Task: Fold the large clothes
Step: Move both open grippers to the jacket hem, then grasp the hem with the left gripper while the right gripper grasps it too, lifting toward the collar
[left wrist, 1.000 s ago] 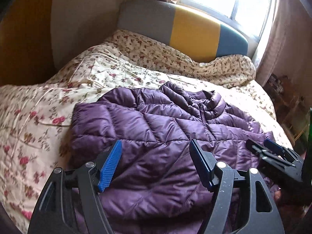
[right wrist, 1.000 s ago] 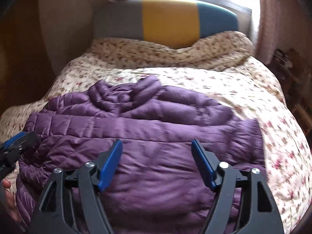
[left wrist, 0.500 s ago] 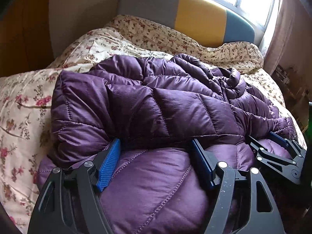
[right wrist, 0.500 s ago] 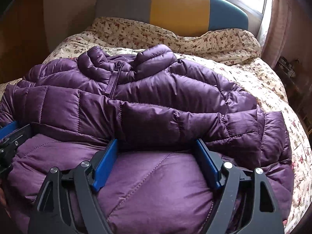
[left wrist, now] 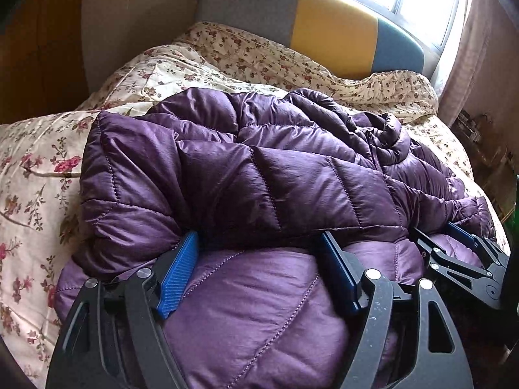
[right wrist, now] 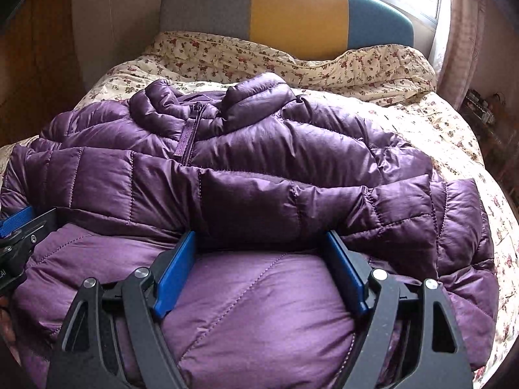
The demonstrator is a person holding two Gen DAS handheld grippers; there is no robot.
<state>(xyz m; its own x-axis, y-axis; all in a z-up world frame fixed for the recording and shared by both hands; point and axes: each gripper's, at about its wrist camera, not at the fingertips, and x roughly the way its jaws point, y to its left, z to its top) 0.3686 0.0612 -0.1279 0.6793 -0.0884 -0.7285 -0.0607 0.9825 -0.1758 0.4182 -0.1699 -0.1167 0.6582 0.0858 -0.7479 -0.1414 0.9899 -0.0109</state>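
Left wrist view: purple puffer jacket [left wrist: 259,178] lies on floral bedspread [left wrist: 35,201]. Left gripper [left wrist: 259,253] jaws stand wide, a bulge of jacket between them; pads not visibly pinching. Right gripper [left wrist: 454,243] at right, state unclear here.

Right wrist view: right gripper [right wrist: 262,249] spread wide around the jacket fold; grasp unclear.

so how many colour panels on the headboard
3 on the headboard: a grey panel on the left, a yellow panel in the middle, a blue panel on the right by the window. The floral bedding hides their lower edges.
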